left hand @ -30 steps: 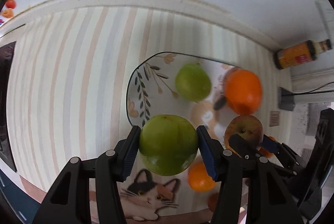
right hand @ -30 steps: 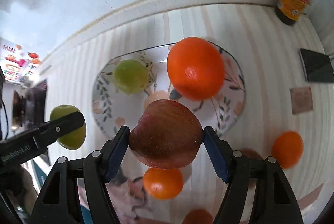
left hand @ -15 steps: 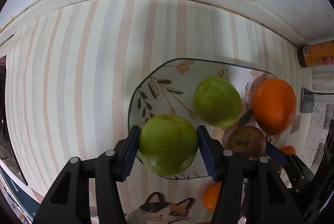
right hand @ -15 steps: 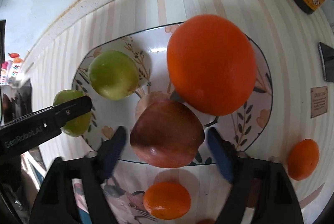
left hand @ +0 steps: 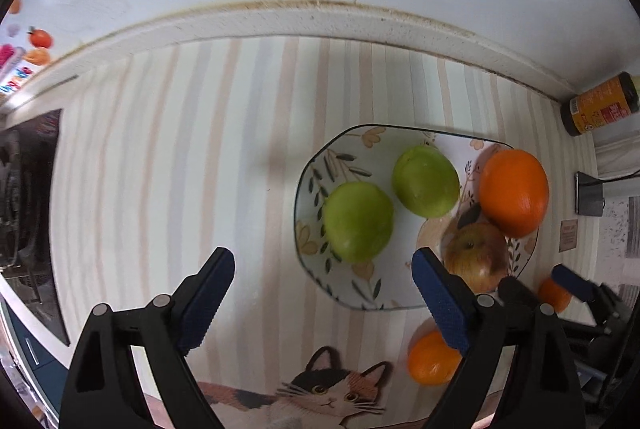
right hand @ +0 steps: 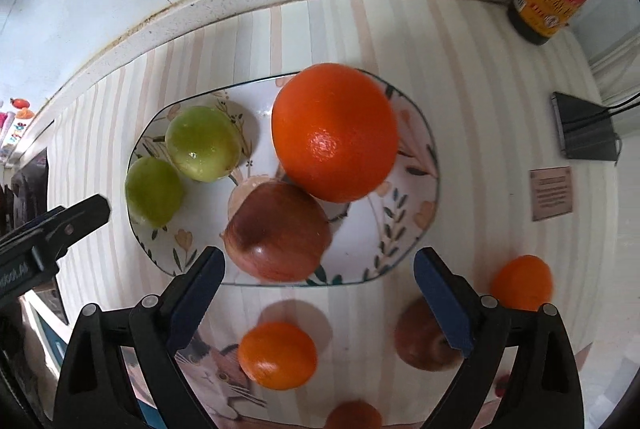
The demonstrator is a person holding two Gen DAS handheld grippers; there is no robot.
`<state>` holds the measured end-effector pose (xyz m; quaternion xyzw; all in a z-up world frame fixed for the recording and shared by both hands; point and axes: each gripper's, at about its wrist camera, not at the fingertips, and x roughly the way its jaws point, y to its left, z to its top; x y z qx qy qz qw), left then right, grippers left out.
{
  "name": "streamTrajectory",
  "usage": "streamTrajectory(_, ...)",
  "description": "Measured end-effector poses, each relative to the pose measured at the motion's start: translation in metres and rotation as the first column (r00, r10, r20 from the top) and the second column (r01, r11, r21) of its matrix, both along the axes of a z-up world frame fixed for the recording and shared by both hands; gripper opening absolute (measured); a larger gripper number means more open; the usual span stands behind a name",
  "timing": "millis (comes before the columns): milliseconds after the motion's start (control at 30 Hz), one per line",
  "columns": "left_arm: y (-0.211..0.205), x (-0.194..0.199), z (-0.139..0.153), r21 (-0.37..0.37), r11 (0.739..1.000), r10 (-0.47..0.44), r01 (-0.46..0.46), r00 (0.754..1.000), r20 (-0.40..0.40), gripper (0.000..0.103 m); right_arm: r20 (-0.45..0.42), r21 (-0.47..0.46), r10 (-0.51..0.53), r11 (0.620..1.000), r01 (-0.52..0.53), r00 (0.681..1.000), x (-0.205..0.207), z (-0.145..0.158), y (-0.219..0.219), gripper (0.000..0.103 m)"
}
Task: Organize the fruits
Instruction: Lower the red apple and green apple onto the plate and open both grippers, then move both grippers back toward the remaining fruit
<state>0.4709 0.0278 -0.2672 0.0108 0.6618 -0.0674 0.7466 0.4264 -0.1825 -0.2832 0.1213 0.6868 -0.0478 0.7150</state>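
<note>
Orange tangerines (right hand: 277, 355) ring the plate (right hand: 416, 229); each gripper (left hand: 323, 303) (right hand: 319, 299) gapes wide, empty

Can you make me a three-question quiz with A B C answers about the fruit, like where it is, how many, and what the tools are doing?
1. Where is the red apple?
A. on the plate
B. on the cat picture
C. beside the bottle

2. How many green fruits lie on the plate?
A. one
B. two
C. four

3. What is the right tool doing?
A. squeezing the big orange
B. holding a green fruit
C. open, holding nothing

Answers: 1 A, the apple sits inside the rim next to the big orange. 2 B, one green fruit and another green fruit sit together. 3 C, its blue fingers stand wide apart; the left tool is open too.
</note>
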Motion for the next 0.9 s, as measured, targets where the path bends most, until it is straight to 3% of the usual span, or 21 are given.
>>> streamTrajectory(167, 0.005, -0.03, 0.021, 0.023, 1.0, -0.011, 0.01, 0.998, 0.054, 0.091, 0.049, -0.046, 0.038, 0.998, -0.035, 0.998, -0.008, 0.026, 0.006, 0.098)
streamTrajectory(367, 0.005, -0.064, 0.043, 0.0, 1.0, -0.001, 0.001, 0.996, 0.087, 0.091, 0.105, -0.075, 0.07, 0.995, -0.062, 0.992, -0.027, 0.054, 0.012, 0.098)
streamTrajectory(900, 0.001, -0.132, 0.112, -0.012, 0.999, -0.028, 0.031, 0.98, 0.198, 0.091, 0.24, -0.062, 0.09, 0.995, -0.078, 0.967, -0.098, 0.138, 0.012, 0.098)
